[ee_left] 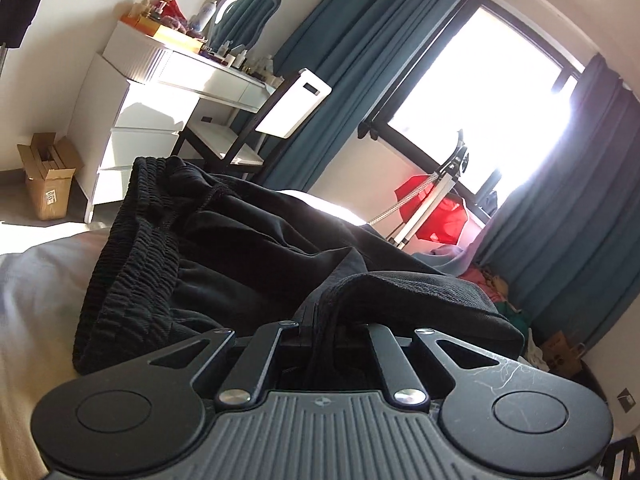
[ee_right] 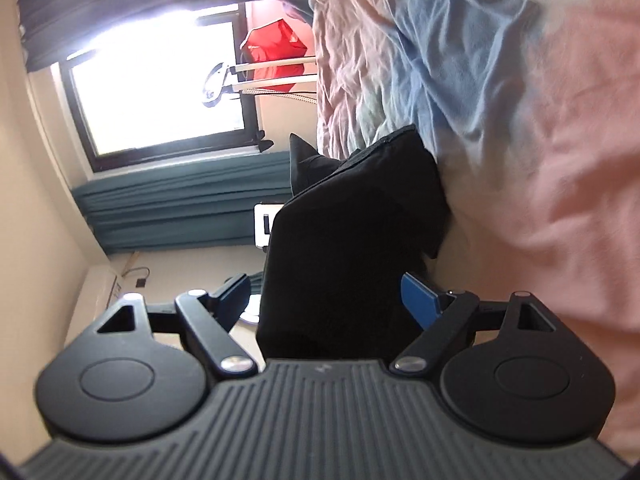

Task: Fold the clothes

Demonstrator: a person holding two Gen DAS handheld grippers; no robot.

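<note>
Black shorts [ee_left: 248, 248] on the bed [ee_left: 36, 280]: left gripper [ee_left: 320, 322] clamped on a hem, right gripper [ee_right: 324, 296] spread apart around cloth — unclamped, this side may slip, skewing any fold.

Home bedroom. Bed [ee_right: 520, 120] w/ rumpled pink and blue sheets took up the near side. At far left stood a white dressing table [ee_left: 168, 76] crowded w/ bottles, plus mirror [ee_left: 244, 12] and chair [ee_left: 260, 128]. Teal curtains [ee_left: 360, 60] framed a bright window [ee_left: 480, 92] at far right; cardboard box [ee_left: 48, 176] on floor.
</note>
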